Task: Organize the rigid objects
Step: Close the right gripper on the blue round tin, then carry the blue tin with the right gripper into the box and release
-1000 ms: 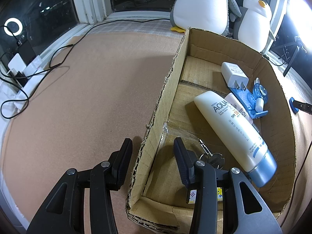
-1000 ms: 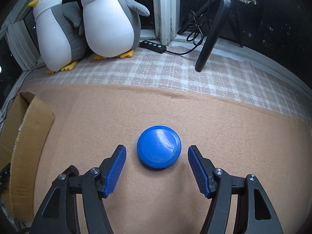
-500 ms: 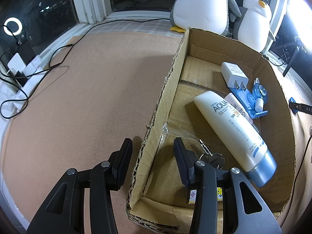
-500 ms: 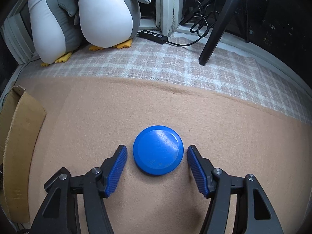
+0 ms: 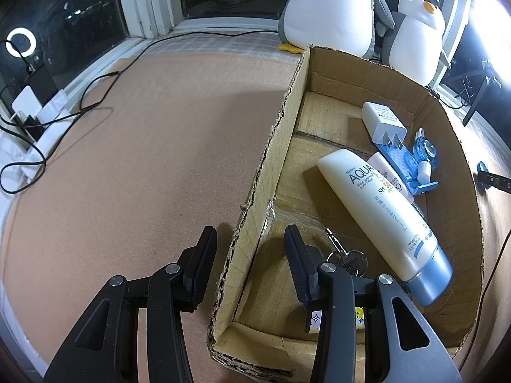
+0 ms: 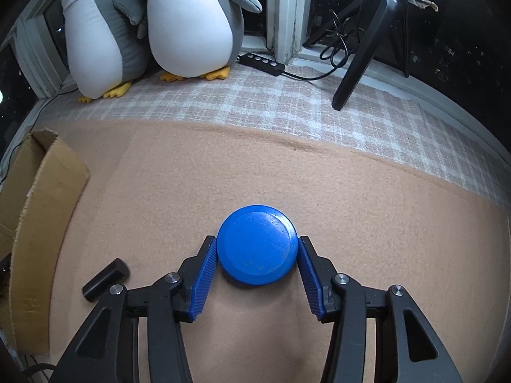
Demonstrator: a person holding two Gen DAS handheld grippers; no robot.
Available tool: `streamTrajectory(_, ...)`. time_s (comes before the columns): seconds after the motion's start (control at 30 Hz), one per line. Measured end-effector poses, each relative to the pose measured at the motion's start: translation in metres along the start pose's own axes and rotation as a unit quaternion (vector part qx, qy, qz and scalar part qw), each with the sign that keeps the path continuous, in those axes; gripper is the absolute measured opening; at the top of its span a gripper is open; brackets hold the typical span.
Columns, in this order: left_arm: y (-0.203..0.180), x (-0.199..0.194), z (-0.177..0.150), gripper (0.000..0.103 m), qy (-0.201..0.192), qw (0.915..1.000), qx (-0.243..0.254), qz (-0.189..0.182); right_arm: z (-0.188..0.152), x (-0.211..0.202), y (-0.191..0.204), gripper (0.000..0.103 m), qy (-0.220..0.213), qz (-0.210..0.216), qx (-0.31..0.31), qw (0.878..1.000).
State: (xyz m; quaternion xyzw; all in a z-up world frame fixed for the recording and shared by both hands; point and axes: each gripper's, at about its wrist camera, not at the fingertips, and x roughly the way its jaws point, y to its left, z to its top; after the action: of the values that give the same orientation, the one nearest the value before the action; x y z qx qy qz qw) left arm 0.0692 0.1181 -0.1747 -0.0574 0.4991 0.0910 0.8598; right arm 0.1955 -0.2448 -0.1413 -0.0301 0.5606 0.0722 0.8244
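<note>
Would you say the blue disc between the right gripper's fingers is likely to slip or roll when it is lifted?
The blue disc looks rigid and flat, so it probably won't flex or roll while lying on the mat. Its smooth rounded rim may slip, since the closing right gripper meets it only at two narrow spots. It looks light.

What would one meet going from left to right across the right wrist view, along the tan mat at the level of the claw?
Cardboard box → black cylinder → blue disc, between the closing pads of the right claw.
</note>
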Motion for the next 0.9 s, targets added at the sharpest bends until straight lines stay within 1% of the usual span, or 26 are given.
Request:
streamTrajectory(0.17,0.0,0.0,0.0,0.042,0.0,1.0,0.0,0.0,0.0,-0.027,0.013,0.046,-0.023,0.01,-0.009,1.0)
streamTrajectory(0.37,-0.001,0.001,-0.001,0.042,0.001,1.0,-0.004,-0.003,0.005,-0.061,0.04,0.046,-0.054,0.032,-0.033,0.997)
streamTrajectory(0.53,-0.001,0.001,-0.002,0.042,0.0,1.0,-0.006,-0.005,0.007,-0.085,0.071,0.046,-0.075,0.063,-0.055,0.994)
streamTrajectory(0.73,-0.001,0.001,-0.002,0.042,0.0,1.0,-0.005,-0.005,0.006,-0.105,0.11,0.046,-0.088,0.105,-0.085,0.987)
streamTrajectory(0.9,-0.001,0.001,-0.003,0.042,0.0,1.0,-0.006,-0.005,0.003,-0.109,0.147,0.046,-0.086,0.135,-0.115,0.98)
